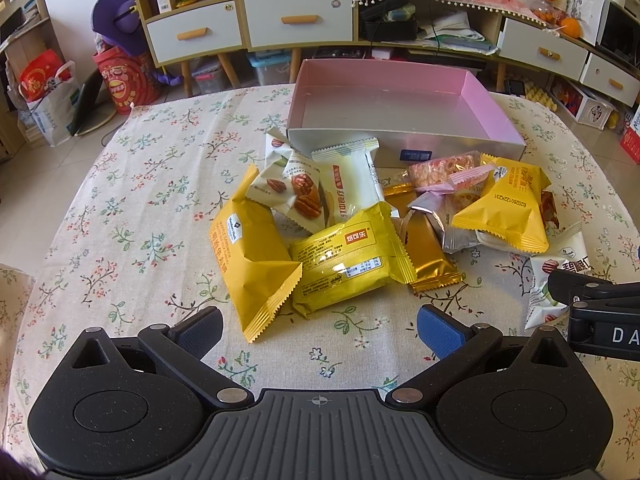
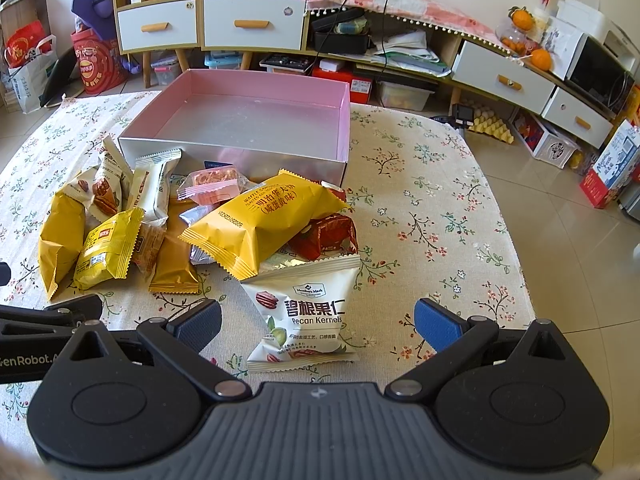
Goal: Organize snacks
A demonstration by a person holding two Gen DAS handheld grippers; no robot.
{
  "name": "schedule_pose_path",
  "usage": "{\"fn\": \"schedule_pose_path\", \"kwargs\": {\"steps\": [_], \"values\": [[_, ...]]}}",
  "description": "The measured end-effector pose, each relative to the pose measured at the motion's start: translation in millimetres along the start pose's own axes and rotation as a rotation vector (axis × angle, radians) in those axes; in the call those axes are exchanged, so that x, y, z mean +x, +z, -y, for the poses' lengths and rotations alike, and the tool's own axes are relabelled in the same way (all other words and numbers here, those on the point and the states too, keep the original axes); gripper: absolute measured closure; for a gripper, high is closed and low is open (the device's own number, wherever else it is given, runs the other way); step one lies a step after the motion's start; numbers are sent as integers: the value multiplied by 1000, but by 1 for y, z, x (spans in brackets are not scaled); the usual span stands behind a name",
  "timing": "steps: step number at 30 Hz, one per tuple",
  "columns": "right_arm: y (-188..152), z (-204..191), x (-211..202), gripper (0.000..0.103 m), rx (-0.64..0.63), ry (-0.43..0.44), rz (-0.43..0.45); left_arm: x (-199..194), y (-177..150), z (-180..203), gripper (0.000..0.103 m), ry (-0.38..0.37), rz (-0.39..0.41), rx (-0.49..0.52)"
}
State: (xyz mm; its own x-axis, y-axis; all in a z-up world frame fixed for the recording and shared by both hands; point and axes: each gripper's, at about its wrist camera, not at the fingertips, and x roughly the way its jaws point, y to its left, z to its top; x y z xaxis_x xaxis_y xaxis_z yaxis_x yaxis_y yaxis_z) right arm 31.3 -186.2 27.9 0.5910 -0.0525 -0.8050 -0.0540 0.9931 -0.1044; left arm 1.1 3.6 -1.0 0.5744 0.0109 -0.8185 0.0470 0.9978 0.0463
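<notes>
Snacks sit heaped on the floral tablecloth (image 1: pixel 120 200) just in front of the empty pink box (image 2: pixel 344 120). Your left gripper (image 1: pixel 320 330) and right gripper (image 2: pixel 318 326) both gape wide, holding nothing. The pecan kernels packet (image 2: pixel 308 312) lies between the right fingers, its top tucked under the big yellow packet (image 2: pixel 264 220); lift carelessly and you may drag that one along.
</notes>
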Motion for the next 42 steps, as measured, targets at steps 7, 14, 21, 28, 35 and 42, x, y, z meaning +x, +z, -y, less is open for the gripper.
{"fn": "schedule_pose_path", "kwargs": {"steps": [7,14,21,28,35,42], "values": [[0,0,0,0,-1,0,-2,0,0,0,0,1,0,0],[0,0,0,0,-1,0,-2,0,0,0,0,1,0,0],[0,0,0,0,0,0,-3,1,-2,-3,0,6,-3,7],[1,5,-1,0,14,7,1,0,-1,-3,0,6,-1,19],[10,21,0,0,56,21,20,-3,12,-13,0,-17,26,40],[31,36,15,3,135,136,-5,9,30,-26,0,-61,22,72]]}}
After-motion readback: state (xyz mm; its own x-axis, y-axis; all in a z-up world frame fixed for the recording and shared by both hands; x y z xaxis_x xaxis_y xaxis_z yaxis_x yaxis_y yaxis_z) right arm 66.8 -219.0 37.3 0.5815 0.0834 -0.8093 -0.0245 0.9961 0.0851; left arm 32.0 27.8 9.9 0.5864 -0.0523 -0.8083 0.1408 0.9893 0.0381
